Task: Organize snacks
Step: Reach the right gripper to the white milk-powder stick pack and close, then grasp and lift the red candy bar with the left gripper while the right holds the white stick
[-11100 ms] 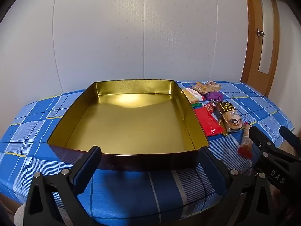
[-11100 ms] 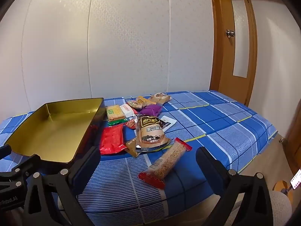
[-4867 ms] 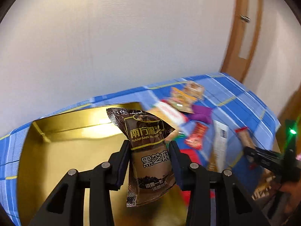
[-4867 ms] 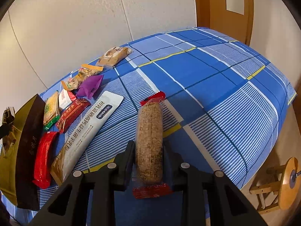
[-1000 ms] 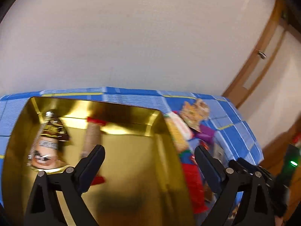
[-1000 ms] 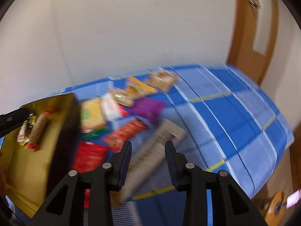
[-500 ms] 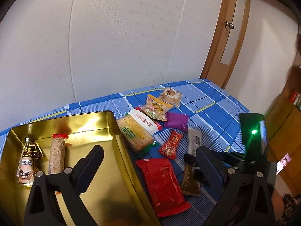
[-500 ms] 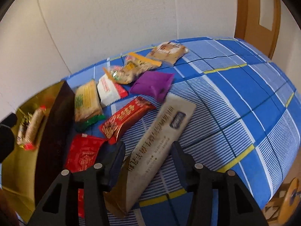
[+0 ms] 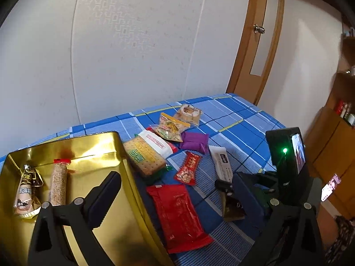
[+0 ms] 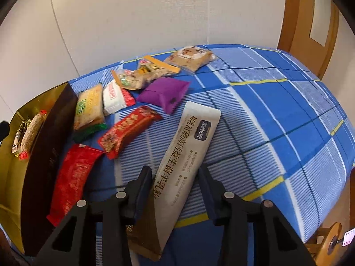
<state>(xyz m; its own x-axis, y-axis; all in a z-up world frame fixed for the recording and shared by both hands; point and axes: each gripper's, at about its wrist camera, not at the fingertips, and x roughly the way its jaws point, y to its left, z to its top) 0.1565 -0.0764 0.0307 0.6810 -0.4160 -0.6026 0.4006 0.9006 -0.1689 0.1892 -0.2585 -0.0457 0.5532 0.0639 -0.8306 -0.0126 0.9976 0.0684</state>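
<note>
A gold tin tray (image 9: 111, 150) sits at the left of the blue plaid cloth and holds a brown sesame pouch (image 9: 26, 190) and a grain bar (image 9: 58, 184). My left gripper (image 9: 175, 190) is open and empty above the tray's right wall. My right gripper (image 10: 175, 177) is open, its fingers on either side of a long white and brown stick pack (image 10: 184, 161) that lies on the cloth; the pack also shows in the left wrist view (image 9: 221, 164). The tray's dark outer wall (image 10: 44, 155) shows at the left of the right wrist view.
Loose snacks lie right of the tray: a large red pack (image 10: 73, 177), a small red pack (image 10: 128, 128), a cracker pack (image 10: 88, 108), a white pack (image 10: 115, 95), a purple pouch (image 10: 164, 93), further packs behind. The table's front edge (image 10: 244, 217) is near.
My right gripper has moved down and closer over the stick pack, fingers now either side of it. The left gripper has barely moved.
</note>
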